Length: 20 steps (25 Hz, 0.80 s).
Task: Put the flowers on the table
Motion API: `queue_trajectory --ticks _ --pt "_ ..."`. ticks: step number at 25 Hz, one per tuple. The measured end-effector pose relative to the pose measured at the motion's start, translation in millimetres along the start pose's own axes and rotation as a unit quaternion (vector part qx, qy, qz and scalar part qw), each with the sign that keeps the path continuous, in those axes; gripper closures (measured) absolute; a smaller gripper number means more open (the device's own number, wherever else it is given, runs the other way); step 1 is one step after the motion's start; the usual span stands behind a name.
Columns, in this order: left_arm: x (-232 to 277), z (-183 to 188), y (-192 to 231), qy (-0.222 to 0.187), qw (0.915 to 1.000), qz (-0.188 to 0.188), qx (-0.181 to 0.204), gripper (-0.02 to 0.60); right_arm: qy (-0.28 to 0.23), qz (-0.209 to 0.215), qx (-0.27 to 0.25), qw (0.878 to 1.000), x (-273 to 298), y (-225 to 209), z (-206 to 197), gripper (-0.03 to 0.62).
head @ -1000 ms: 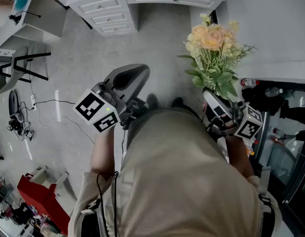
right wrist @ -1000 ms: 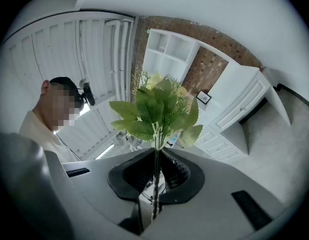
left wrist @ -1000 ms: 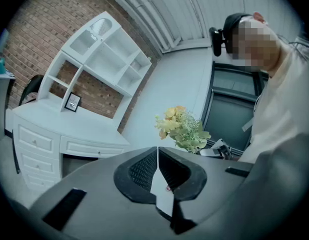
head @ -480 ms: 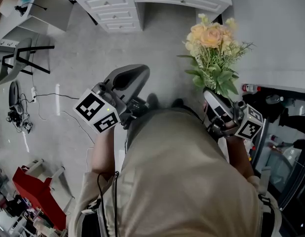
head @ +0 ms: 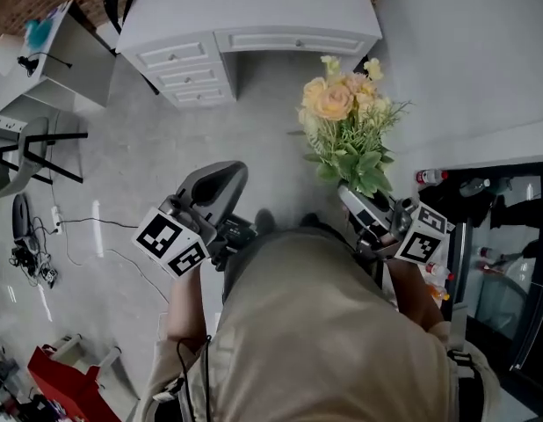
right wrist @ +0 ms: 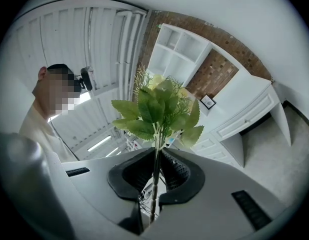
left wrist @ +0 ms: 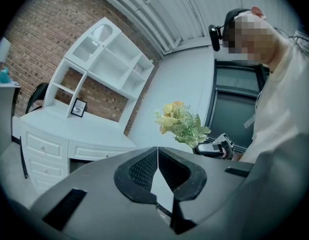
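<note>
flowers [head: 342, 117] stems pinched in right tongs [right wrist: 155, 156], left tongs [left wrist: 157, 153] closed, empty

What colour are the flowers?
The flowers are peach and pale yellow, above green leaves. The head view shows them best.

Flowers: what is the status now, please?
Right tool shut on flowers, by the stems. Left tool shut, empty. White desk ahead, no obstacle seen.

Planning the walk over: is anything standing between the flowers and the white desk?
Nothing visible. The right gripper is shut on the flowers by their stems, and only bare floor lies between them and the desk. The left gripper, shut and empty, is off to the side.
</note>
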State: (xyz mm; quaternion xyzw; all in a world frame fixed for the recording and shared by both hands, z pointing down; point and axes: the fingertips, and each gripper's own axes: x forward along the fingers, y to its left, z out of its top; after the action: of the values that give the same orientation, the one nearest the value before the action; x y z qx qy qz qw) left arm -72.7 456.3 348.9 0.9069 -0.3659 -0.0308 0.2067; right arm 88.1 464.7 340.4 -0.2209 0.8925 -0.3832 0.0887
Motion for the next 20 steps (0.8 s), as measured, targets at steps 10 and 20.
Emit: queue_trajectory --ticks 10,20 --pt "-8 4 27 -0.003 1.0000 -0.008 -0.004 0.568 -0.032 -0.011 -0.006 0.999 32 -4 4 0.546" --pt "19 6 47 -0.004 0.9998 0.013 -0.015 0.568 -0.004 0.033 0.024 0.999 57 -29 15 0.546"
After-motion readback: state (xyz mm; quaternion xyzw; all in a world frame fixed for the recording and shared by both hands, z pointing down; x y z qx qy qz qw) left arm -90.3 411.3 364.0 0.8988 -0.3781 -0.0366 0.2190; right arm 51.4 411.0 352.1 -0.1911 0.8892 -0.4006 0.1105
